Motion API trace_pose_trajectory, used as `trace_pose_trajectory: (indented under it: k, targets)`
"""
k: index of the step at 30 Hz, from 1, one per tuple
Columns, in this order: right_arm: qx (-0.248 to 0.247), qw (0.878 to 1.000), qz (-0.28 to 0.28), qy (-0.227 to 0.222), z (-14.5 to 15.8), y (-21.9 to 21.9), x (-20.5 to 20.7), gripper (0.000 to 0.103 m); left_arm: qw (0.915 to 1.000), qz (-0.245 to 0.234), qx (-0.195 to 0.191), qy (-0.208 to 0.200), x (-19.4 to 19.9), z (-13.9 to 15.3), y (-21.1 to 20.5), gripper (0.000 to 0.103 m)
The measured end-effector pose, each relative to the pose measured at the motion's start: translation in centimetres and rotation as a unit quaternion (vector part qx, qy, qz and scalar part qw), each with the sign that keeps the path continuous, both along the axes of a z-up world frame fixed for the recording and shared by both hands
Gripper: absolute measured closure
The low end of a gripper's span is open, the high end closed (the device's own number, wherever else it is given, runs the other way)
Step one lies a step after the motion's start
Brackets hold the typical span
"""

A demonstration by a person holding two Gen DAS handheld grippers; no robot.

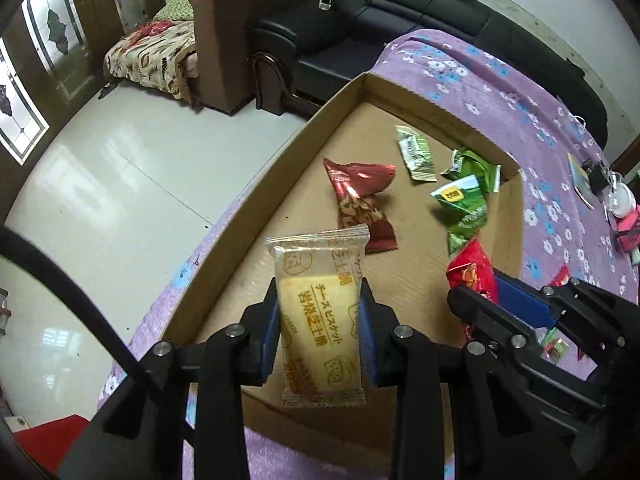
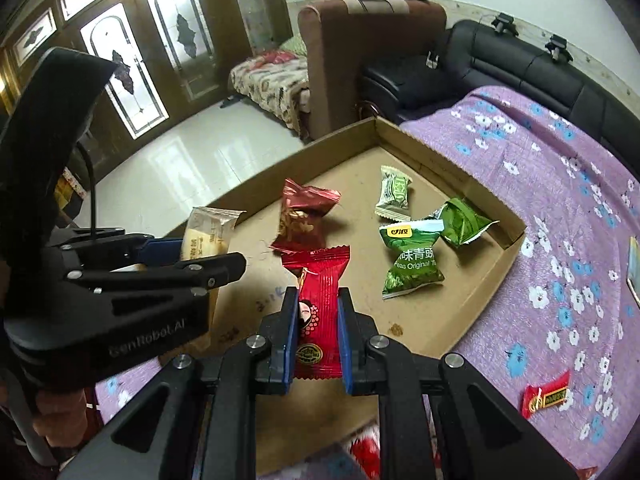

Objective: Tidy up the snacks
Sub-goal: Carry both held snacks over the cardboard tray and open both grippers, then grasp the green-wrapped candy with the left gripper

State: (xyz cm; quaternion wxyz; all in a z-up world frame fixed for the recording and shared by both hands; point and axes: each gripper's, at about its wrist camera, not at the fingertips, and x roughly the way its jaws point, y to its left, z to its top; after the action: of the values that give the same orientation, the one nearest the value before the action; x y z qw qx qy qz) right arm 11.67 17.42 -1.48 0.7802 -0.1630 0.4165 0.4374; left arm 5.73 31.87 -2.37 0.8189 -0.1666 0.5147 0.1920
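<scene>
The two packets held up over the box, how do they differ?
The biscuit packet is pale yellow and see-through; the red snack packet is shiny and opaque. The biscuit packet sits in the left hand-held gripper, the red one in the right hand-held gripper. Both are pinched upright over the cardboard box.

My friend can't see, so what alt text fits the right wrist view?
The right gripper holds a red foil candy packet above a shallow cardboard tray of green and dark red snack packets; the left gripper beside it grips a pale biscuit packet.
</scene>
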Motion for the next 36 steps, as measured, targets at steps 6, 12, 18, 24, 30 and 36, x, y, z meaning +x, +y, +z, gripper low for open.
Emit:
trace_pose_trajectory:
  k: [6,12,18,24,30,36]
  targets:
    - [-0.022,1.0,-0.009,0.012,-1.8,1.1,0.5,0.087,0.9999,0.006,0.004,0.01,1.1,-0.8,0.6,0.067]
    - [-0.041,0.999,-0.013,0.015,-3.0,1.7,0.6,0.085,0.9999,0.001,-0.005,0.015,1.7,-1.4,0.8,0.066]
    - [-0.047,0.999,-0.013,0.011,-3.0,1.7,0.7,0.084,0.9998,0.008,0.01,0.018,2.0,-1.5,0.6,0.062]
    - [-0.046,0.999,-0.017,0.008,-2.7,1.3,0.7,0.059,0.9991,0.013,0.036,0.018,1.8,-1.0,-0.1,0.05]
    - [-0.037,0.999,-0.018,0.011,-1.9,0.6,0.6,0.058,0.9984,0.016,0.052,0.014,1.3,-0.3,-0.8,0.046]
    - [-0.025,0.999,-0.02,0.015,-0.9,-1.5,-0.4,0.049,0.9983,0.023,0.052,0.004,0.5,0.1,-1.9,0.046]
